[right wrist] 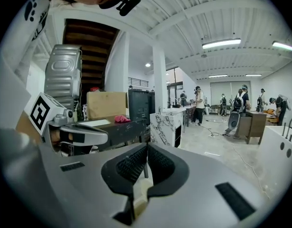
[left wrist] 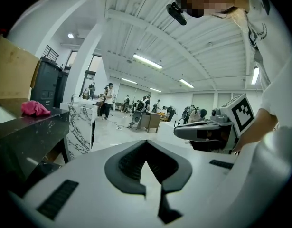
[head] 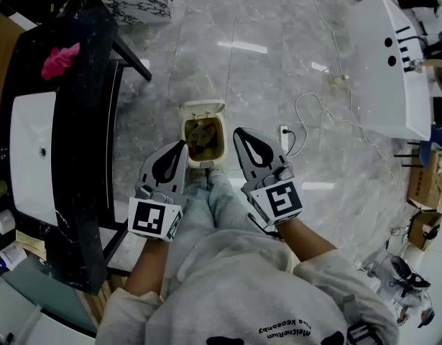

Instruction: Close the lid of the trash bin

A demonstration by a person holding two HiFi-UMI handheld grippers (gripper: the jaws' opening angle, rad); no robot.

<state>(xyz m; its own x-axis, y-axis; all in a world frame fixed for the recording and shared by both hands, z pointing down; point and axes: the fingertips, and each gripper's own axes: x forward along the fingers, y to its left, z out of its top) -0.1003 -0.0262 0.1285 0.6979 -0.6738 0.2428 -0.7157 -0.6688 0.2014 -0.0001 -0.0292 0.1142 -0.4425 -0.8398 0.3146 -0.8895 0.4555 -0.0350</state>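
Observation:
A small cream trash bin (head: 190, 132) stands on the grey tiled floor in the head view, with brownish rubbish inside. Its lid (head: 202, 108) is swung up and back at the far side. My left gripper (head: 182, 145) is shut, its tip just above the bin's near left corner. My right gripper (head: 238, 132) is also shut, beside the bin's right edge. Nothing is held in either. In the left gripper view the shut left gripper (left wrist: 146, 142) points across the room, with the right gripper (left wrist: 202, 129) alongside. Under the shut right gripper (right wrist: 146, 146) a cream sliver of the bin (right wrist: 141, 190) shows.
A black counter (head: 80, 157) with a white sink (head: 32, 157) and a pink cloth (head: 60, 60) runs along the left. A white basin (head: 389, 70) stands at the right, with a cable (head: 314, 110) and cardboard boxes (head: 422, 185) nearby. The person's jeans (head: 213, 200) are just before the bin.

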